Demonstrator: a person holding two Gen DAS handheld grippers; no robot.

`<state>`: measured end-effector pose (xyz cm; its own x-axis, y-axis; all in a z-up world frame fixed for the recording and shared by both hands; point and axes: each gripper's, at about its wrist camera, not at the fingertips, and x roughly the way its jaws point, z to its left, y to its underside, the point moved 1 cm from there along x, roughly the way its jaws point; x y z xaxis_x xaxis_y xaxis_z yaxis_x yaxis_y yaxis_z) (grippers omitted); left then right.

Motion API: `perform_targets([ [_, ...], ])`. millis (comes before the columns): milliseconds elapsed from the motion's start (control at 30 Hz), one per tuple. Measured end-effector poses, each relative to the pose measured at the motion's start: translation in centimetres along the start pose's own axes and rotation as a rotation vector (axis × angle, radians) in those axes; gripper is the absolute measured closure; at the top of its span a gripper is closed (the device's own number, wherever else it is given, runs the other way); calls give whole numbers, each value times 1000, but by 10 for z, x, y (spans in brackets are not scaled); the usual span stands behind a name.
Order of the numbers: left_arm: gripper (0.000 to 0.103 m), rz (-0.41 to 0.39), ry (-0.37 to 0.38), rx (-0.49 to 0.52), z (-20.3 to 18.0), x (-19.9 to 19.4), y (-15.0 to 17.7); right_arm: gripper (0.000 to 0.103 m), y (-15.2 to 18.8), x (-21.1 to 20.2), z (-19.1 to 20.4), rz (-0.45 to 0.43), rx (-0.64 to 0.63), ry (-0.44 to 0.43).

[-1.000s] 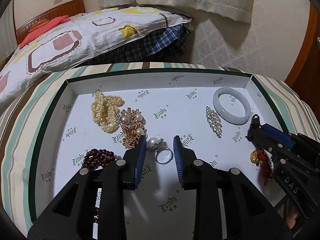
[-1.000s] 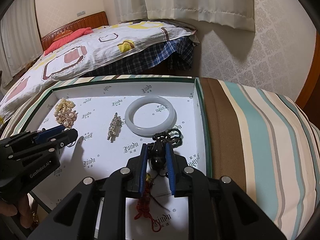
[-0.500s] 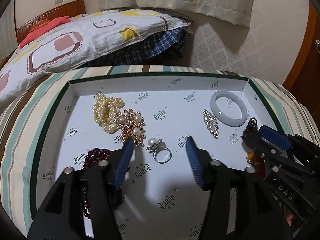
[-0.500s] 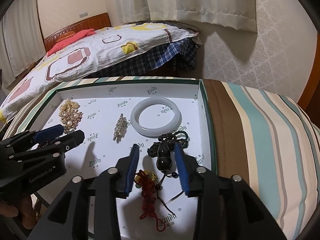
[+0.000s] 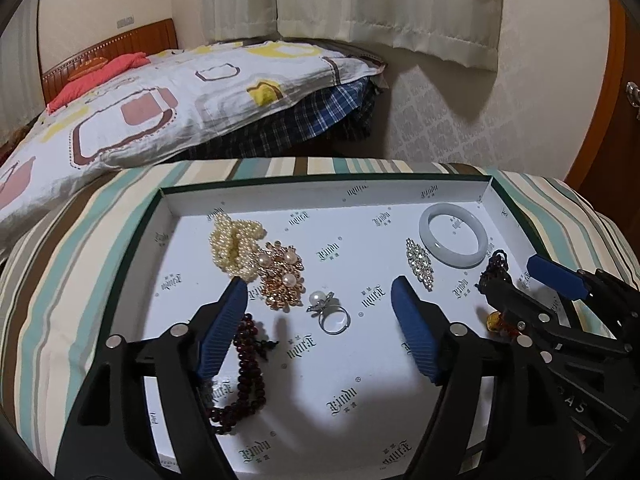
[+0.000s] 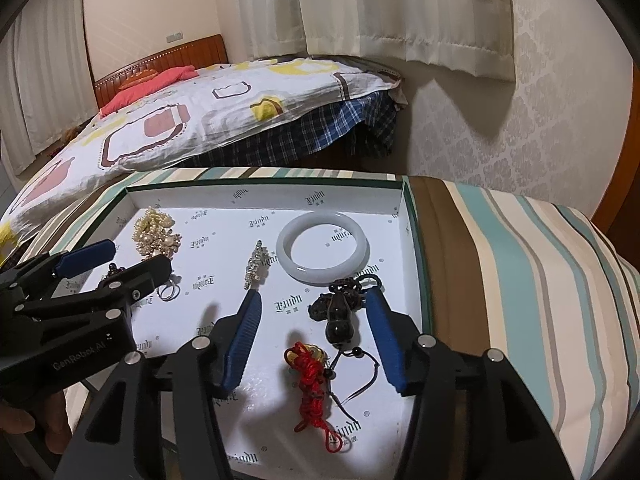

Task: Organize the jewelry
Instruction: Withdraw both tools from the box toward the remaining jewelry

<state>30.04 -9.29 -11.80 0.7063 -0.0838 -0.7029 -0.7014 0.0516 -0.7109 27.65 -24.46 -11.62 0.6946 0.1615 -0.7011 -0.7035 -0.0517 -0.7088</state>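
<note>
Both jaws have just been opening: your left gripper (image 5: 320,304) and right gripper (image 6: 312,312) pinch nothing. Every piece lies in the tray (image 5: 320,188); little looks left.

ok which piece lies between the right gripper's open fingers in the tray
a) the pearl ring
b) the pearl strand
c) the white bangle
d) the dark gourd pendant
d: in the right wrist view the dark gourd pendant lies on the tray floor between the right gripper fingers, untouched by either; the white bangle sits beyond them.
</note>
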Motion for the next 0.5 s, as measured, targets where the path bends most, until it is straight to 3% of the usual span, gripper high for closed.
perform_targets([
  [500, 23, -108, -25, -28, 26, -54, -5, 44, -4, -48, 12, -76, -7, 24],
])
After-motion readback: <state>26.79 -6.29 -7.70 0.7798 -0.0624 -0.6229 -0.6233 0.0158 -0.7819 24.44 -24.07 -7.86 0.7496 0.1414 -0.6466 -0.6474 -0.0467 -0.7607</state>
